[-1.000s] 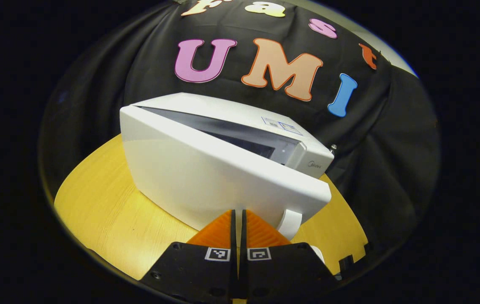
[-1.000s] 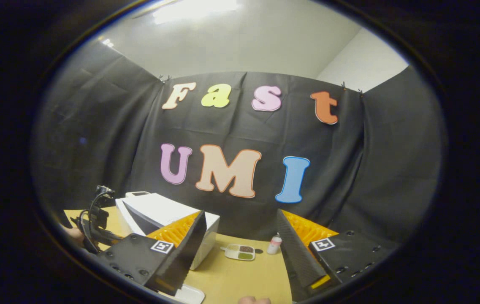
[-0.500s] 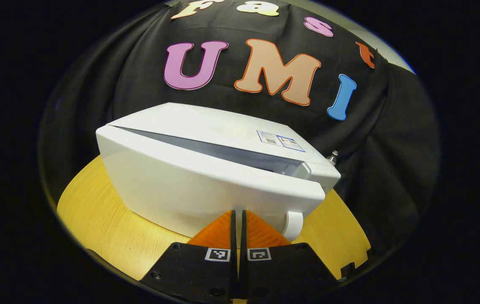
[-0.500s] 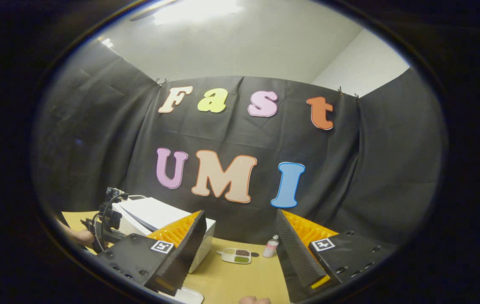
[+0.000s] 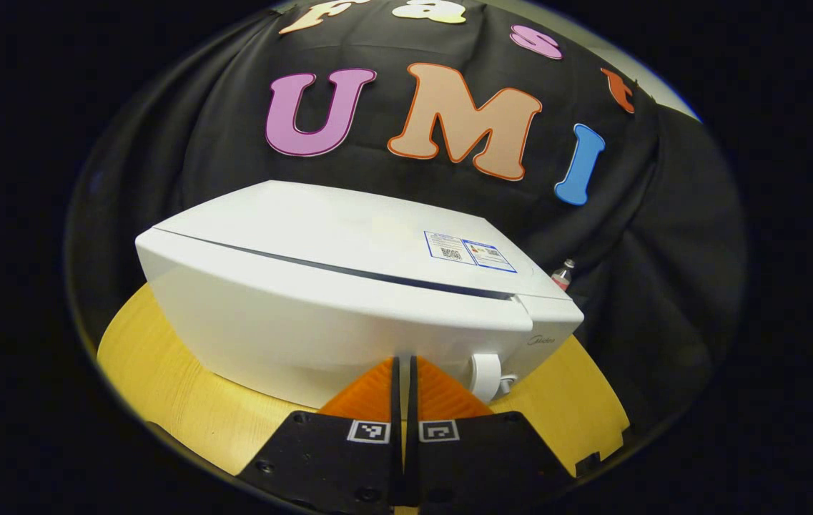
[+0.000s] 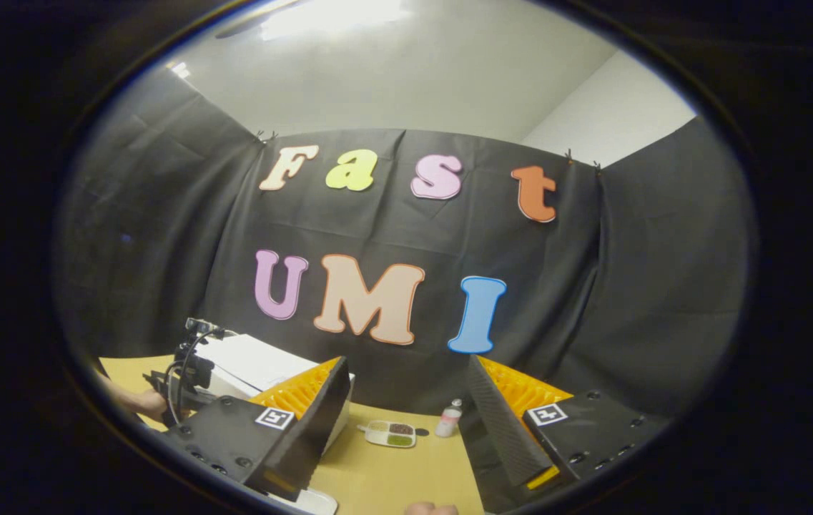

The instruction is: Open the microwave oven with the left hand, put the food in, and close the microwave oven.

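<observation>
Right now, the left hand-held gripper (image 5: 403, 368) is seen with fingers together, nothing between them, tips at the lower front edge of the white microwave oven (image 5: 349, 300). The door is seen flush with the body, just a thin dark seam along the top; a round white knob (image 5: 485, 375) sits beside the fingertips. The oven stands on the wooden surface (image 5: 163, 379).

The right hand-held gripper (image 6: 406, 400) is held with fingers wide apart, empty. Beyond it, a small food tray (image 6: 390, 433) and a little bottle (image 6: 447, 420) are seen on the surface, right of the oven (image 6: 256, 365).
</observation>
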